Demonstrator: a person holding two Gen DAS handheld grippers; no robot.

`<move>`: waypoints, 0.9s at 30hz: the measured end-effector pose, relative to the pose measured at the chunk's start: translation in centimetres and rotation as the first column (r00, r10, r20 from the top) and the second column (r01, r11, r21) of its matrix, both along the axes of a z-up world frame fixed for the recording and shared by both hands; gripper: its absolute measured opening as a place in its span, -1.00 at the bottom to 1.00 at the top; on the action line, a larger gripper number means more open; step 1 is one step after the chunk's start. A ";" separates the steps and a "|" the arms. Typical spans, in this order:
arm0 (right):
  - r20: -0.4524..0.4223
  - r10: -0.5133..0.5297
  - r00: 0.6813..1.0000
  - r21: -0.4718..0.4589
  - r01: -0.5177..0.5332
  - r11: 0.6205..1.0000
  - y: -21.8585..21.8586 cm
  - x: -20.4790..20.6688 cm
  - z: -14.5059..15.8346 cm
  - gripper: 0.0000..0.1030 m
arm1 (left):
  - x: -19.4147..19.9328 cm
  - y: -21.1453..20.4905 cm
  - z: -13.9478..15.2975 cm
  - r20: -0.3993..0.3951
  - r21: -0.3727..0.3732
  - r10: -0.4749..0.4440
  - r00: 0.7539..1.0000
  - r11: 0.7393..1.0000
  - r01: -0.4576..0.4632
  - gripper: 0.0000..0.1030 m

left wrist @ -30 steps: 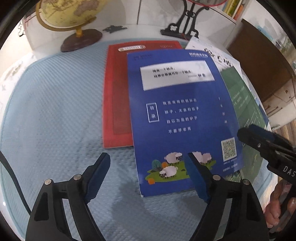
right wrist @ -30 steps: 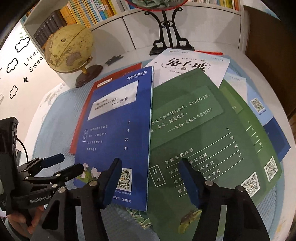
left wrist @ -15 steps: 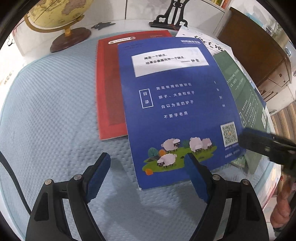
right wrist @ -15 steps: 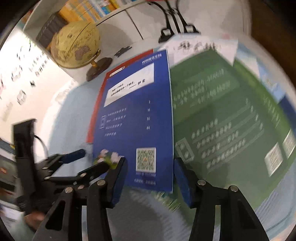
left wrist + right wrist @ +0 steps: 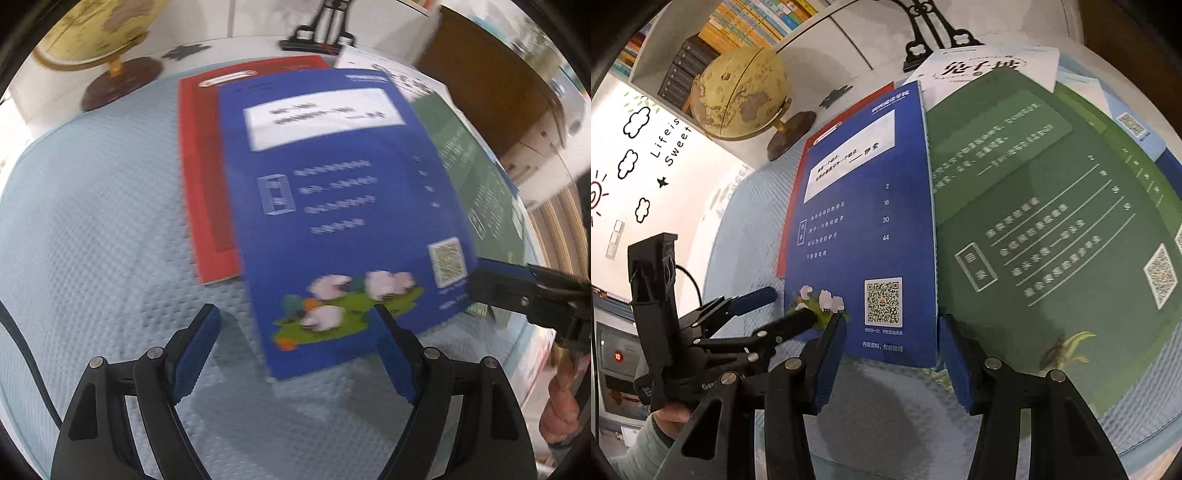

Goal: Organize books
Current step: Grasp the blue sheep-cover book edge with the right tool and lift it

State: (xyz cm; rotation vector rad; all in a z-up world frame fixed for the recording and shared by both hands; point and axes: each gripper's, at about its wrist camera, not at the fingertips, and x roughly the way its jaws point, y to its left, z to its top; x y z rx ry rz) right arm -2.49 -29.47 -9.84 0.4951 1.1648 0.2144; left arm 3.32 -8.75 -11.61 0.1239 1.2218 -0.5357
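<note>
A blue book (image 5: 332, 206) (image 5: 864, 221) with sheep on its cover lies on top of a red book (image 5: 207, 177), on a light blue mat (image 5: 92, 221). My left gripper (image 5: 295, 350) is open, its fingers either side of the book's near left corner without touching it. My right gripper (image 5: 890, 350) straddles the near right corner by the QR code. Its jaws are closing, but the pads still stand clear of the book. It enters the left wrist view as the right gripper (image 5: 495, 280) at the book's edge. A green book (image 5: 1052, 221) lies to the right.
A white book (image 5: 990, 66) and several more books fan out under the green one. A globe (image 5: 738, 92) and a black stand (image 5: 934, 29) sit at the back of the table. A bookshelf (image 5: 738, 26) stands behind. A person's hand (image 5: 668, 413) holds the left gripper.
The right jaws have narrowed and moved in around the blue book's near right corner. Both views have tilted. The left gripper stays open in about the same place.
</note>
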 end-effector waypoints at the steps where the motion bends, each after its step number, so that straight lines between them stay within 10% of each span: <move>1: 0.006 0.003 1.000 0.026 -0.003 1.000 0.0 -0.1 0.1 -0.08 | -0.2 -0.2 0.1 0.001 -0.005 -0.022 1.000 1.000 0.022 0.56; 12: -0.008 -0.004 1.000 0.068 0.004 0.998 0.4 0.7 -1.1 -0.13 | -0.5 0.0 0.0 0.000 -0.012 -0.078 0.997 0.997 0.078 0.56; 16: 0.000 -0.027 1.000 0.075 0.026 0.997 -0.4 1.2 -1.1 -0.48 | -0.3 0.5 0.1 -0.005 -0.022 -0.071 0.997 0.997 0.070 0.57; 23: 0.099 0.000 0.995 0.352 -0.034 0.935 -1.8 -0.1 0.6 -0.55 | -0.5 1.5 0.4 -0.028 -0.074 -0.056 0.998 0.996 0.054 0.57; 27: 0.052 -0.016 0.999 0.306 0.000 0.952 -1.4 1.7 -1.3 -0.55 | -0.7 1.7 0.1 -0.026 -0.066 -0.049 0.998 0.997 0.047 0.56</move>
